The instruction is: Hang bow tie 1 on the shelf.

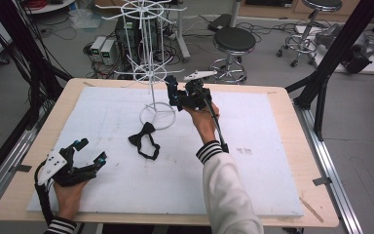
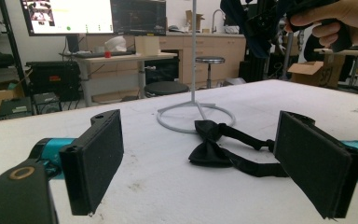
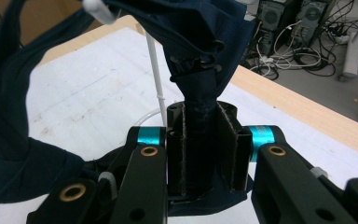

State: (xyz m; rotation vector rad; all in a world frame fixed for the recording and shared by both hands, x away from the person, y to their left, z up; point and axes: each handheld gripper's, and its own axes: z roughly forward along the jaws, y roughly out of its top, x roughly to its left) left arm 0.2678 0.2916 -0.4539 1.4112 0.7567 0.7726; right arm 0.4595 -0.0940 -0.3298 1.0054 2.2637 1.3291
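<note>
Clearly the work is hanging bow ties on the white wire rack (image 1: pixel 148 53), which stands at the far middle of the counter (image 1: pixel 282 102), its ring base on the white mat (image 1: pixel 253 185). That rack is tall, thin and probably light, so a sideways tug on an arm may well tip or turn it.

Next in size, the navy tie (image 3: pixel 200 42) is clenched in the right gripper (image 3: pixel 208 154), held up just right of the rack's lower arms (image 1: pixel 141 75). It looks soft and nearly weightless; it will sag and fold rather than keep shape. The fingers (image 3: pixel 235 154) pinch it near the knot, a sensible place, since the loose strap (image 3: pixel 4 93) droops free for hooking. A small metal clasp (image 3: pixel 193 65) sits above the grip.

A black tie (image 1: pixel 145 141) lies flat on the mat near the ring base (image 1: pixel 157 116), well apart from the left gripper (image 1: pixel 88 152), which rests at the near left, its fingers (image 2: pixel 95 156) released and wide with nothing between them. Its knot would be the firmest spot to take; the strap would slip.

From the high view the navy tie is hard to tell from the dark gripper. Whether the strap already catches a rack arm cannot be told; the cloth blocks much of the right gripper view, and the rack's top is cut off.
</note>
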